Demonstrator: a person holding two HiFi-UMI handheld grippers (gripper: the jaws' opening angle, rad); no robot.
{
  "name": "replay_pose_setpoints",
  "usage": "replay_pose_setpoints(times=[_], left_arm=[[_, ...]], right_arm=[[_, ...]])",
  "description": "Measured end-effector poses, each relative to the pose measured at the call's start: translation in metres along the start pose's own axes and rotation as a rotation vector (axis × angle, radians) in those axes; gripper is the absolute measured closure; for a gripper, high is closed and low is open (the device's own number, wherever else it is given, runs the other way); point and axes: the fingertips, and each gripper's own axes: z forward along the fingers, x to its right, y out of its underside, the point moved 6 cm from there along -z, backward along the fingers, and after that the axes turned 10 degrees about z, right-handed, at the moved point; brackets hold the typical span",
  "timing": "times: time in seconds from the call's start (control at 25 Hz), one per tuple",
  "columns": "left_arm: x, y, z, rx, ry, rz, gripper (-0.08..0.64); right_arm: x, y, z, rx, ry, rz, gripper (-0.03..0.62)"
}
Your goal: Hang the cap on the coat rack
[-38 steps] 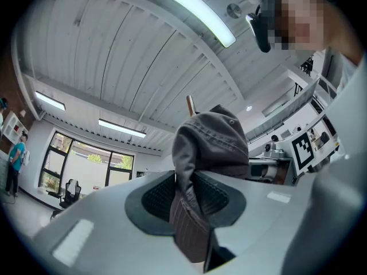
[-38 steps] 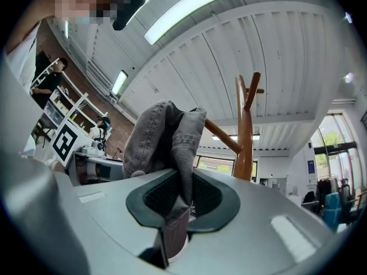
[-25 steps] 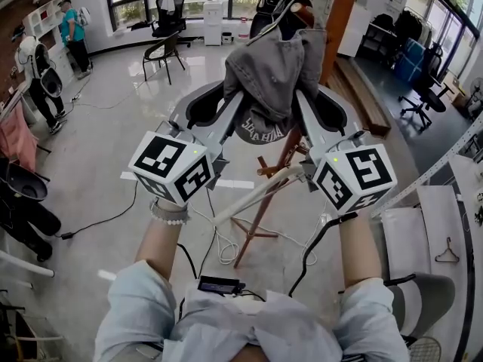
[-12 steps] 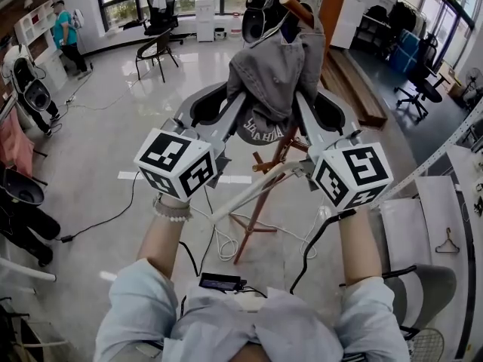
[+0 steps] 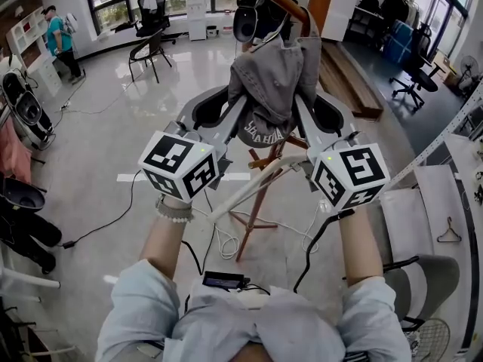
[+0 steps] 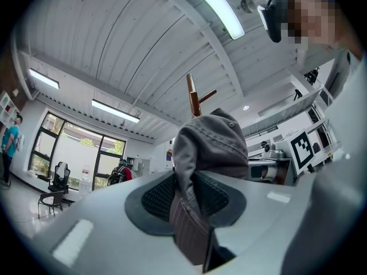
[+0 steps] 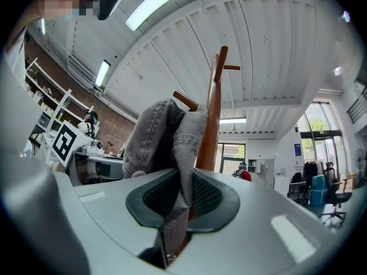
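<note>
Both grippers and the grey denim cap (image 5: 272, 66) sit a little higher in the head view than a second ago, and more of the slanted brown peg (image 5: 285, 4) now shows past the cap's crown

That cap is draped over the peg near the top of the wooden coat rack (image 5: 260, 194), its crown bunched against the peg and its brim, with white lettering, hanging down between the two tools. The left gripper (image 5: 235, 115) reaches up to the cap's left edge and the right gripper (image 5: 303, 115) to its right edge, each with its black-and-white marker cube (image 5: 181, 164) close to the person's wrist.

Seen along the left gripper (image 6: 186, 202), the jaws are pressed together on a fold of the cap (image 6: 209, 148), striped lining showing between the dark pads, and the rack's pole (image 6: 193, 96) rises behind the crown. Seen along the right gripper (image 7: 182, 199), the jaws are likewise clamped on a hanging fold of the cap (image 7: 163, 136), which lies against the brown pole (image 7: 212, 119) just behind it.

A white cable (image 5: 223, 243) loops on the shiny floor beside the rack's feet
</note>
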Motion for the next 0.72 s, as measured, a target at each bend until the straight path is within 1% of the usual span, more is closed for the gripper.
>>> replay_pose_setpoints(times=[0.28, 0.48, 0.6, 0.72], left_arm=[[0.002, 0.0057, 0.0022, -0.007, 0.008, -0.002, 0.465], [0.0003, 0.0071, -0.0001, -0.002, 0.01, -0.007, 0.465], [0.0025, 0.006, -0.0019, 0.001, 0.014, -0.006, 0.465], [0.0045, 0.0058, -0.0035, 0.002, 0.026, 0.004, 0.465]], right_arm=[[0.0018, 0.0045, -0.0009, -0.001, 0.021, -0.015, 0.534], [-0.0007, 0.0057, -0.0001, 0.004, 0.016, -0.022, 0.534], [-0.0014, 0.0052, -0.0028, 0.017, 0.004, 0.004, 0.533], [0.001, 0.0073, -0.0039, 0.033, -0.012, 0.063, 0.528]])
